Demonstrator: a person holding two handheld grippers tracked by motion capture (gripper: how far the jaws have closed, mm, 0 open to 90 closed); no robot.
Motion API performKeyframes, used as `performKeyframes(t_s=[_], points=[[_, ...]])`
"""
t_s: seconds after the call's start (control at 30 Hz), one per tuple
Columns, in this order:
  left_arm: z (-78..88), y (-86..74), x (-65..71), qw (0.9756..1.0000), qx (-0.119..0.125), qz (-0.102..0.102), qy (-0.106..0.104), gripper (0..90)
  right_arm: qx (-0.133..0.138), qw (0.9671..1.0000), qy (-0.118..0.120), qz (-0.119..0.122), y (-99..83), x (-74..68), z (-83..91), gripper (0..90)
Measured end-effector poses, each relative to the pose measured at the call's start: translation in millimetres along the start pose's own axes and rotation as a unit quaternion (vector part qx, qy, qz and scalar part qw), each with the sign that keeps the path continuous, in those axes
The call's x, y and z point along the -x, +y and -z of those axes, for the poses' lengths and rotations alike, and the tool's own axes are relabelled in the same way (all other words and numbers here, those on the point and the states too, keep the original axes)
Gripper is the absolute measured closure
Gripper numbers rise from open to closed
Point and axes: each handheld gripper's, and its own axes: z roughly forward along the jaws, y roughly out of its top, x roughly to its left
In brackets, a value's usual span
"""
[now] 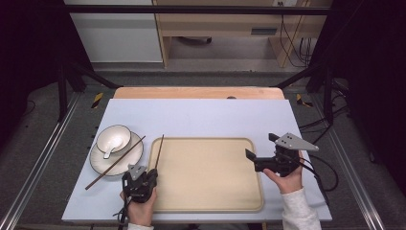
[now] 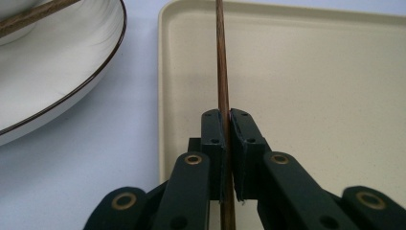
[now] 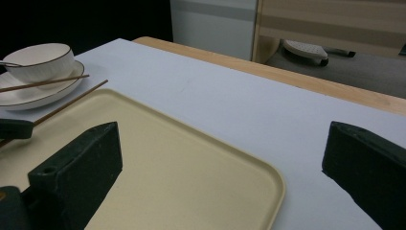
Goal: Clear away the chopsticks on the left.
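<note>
My left gripper (image 1: 152,175) (image 2: 229,122) is shut on a brown chopstick (image 1: 159,151) (image 2: 221,67) (image 3: 72,102) that runs along the left rim of a beige tray (image 1: 206,177) (image 2: 316,72) (image 3: 167,158). A second chopstick (image 1: 115,163) (image 2: 33,17) (image 3: 43,83) lies across a white plate (image 1: 98,163) (image 2: 57,81) (image 3: 28,99) left of the tray. On that plate stands a white bowl (image 1: 117,134) (image 3: 40,60) with a spoon (image 1: 110,144) in it. Over the tray's right edge, my right gripper (image 1: 261,146) (image 3: 222,155) stands open with nothing between its jaws.
A pale blue mat (image 1: 201,117) (image 3: 230,100) covers the table, and its wooden far edge (image 1: 198,92) (image 3: 306,79) shows behind. Metal frame rails (image 1: 43,163) flank both sides, and cables trail at the right.
</note>
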Motion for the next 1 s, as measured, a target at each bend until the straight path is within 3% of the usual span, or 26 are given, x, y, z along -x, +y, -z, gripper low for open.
performKeyframes(t_s=[0.5, 0.77, 1.0], points=[[-5.2, 1.9, 2.5, 0.9992, -0.035, -0.012, 0.012, 83.6, -0.001, 1.0, 0.0, 0.0, -0.2, -0.4, -0.8, 0.5], [-5.3, 2.6, 2.5, 0.9992, -0.036, -0.017, 0.009, 81.6, 0.0, 1.0, 0.001, 0.0, 0.1, 0.0, 0.1, 0.5], [5.8, 14.8, -1.9, 0.9996, -0.007, -0.026, -0.012, 70.4, 0.008, 1.0, 0.0, -0.003, 1.5, 1.3, 3.6, 0.5]])
